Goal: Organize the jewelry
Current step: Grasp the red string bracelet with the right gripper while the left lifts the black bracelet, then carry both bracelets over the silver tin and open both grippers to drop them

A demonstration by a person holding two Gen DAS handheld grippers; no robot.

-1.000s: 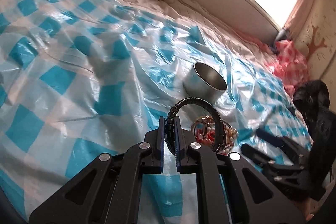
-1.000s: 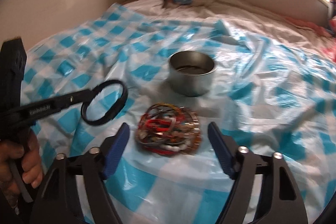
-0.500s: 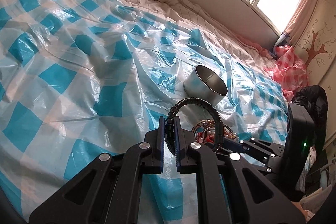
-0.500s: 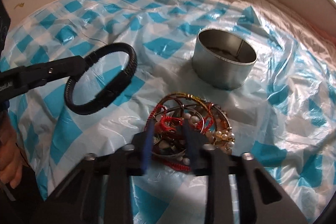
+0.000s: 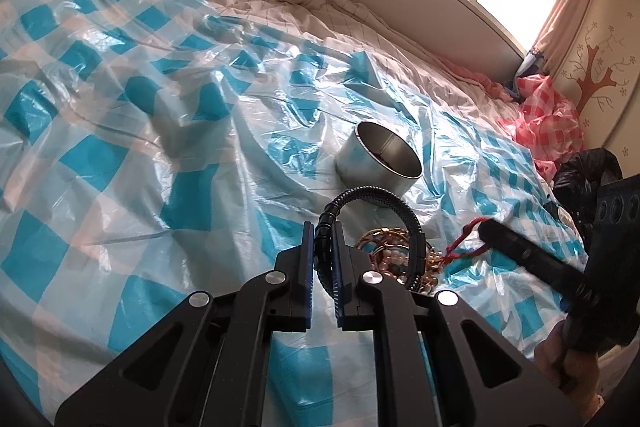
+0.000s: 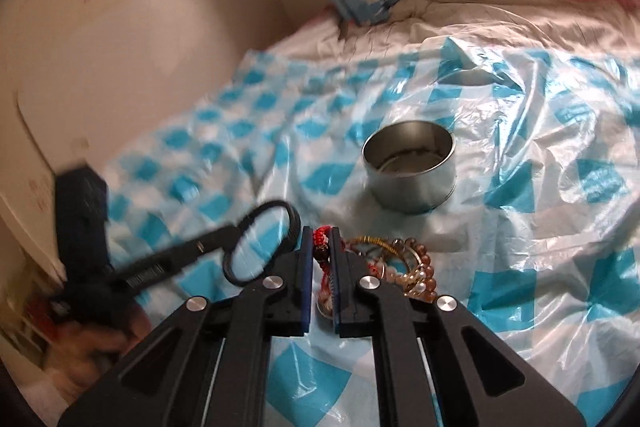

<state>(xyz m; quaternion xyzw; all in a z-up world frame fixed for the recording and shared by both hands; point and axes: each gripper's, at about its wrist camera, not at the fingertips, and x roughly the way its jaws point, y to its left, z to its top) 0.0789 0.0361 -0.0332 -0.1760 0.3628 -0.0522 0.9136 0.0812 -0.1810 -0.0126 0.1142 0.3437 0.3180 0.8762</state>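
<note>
Looking along the left gripper [image 5: 322, 227], its jaws are clamped on a black bracelet [image 5: 376, 193] raised over the jewelry pile [image 5: 394, 259], which lies on the checked plastic sheet [image 5: 120, 155] near a metal tin [image 5: 378, 157].

From the right gripper [image 6: 320, 239], the jaws have just been closing and now pinch a red cord [image 6: 322, 233] from the pile; the lettering on the other gripper is unreadable.

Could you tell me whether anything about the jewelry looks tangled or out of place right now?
Yes: the bracelets lie in one tangled heap beside the metal tin, not inside it, and the red cord trails from the heap to the right tool.
</note>
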